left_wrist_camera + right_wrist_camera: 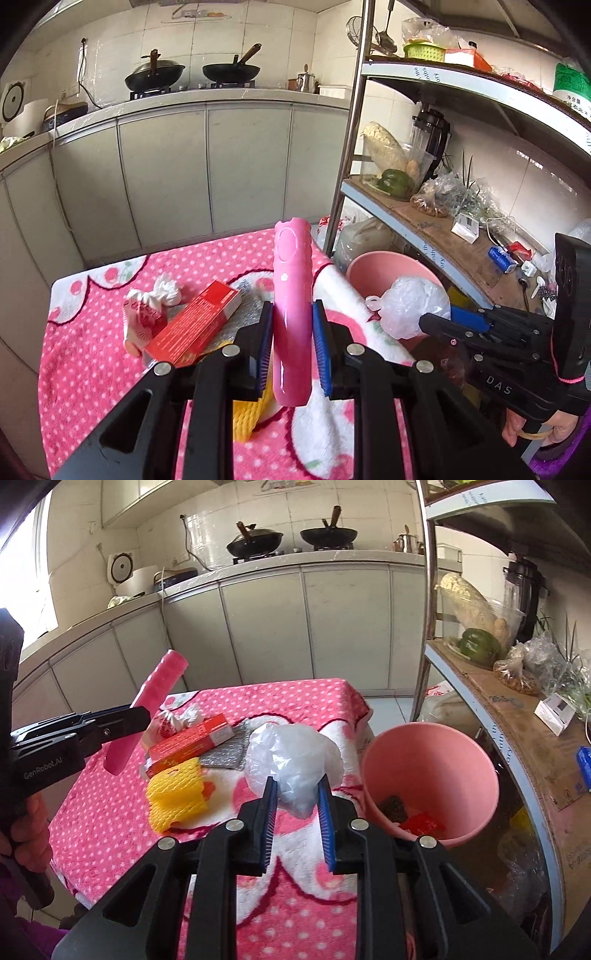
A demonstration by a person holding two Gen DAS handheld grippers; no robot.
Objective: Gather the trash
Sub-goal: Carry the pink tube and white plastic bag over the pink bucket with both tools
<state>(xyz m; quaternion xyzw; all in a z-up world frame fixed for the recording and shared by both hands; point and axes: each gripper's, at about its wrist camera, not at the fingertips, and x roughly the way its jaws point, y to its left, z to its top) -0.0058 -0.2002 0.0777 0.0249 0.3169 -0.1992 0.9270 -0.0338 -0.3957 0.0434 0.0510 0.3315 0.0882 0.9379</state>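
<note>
**Both claws loaded above the table**

The left gripper (292,325) clamps a pink tube (291,295) upright. The right gripper (297,801) pinches a crumpled clear plastic bag (291,760). Just right of it stands the pink bin (430,779), holding what may be wrappers. Left lie a red box (192,740) and yellow foam net (177,797).

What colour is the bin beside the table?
Pink bin, clearest in the right wrist view.
</note>
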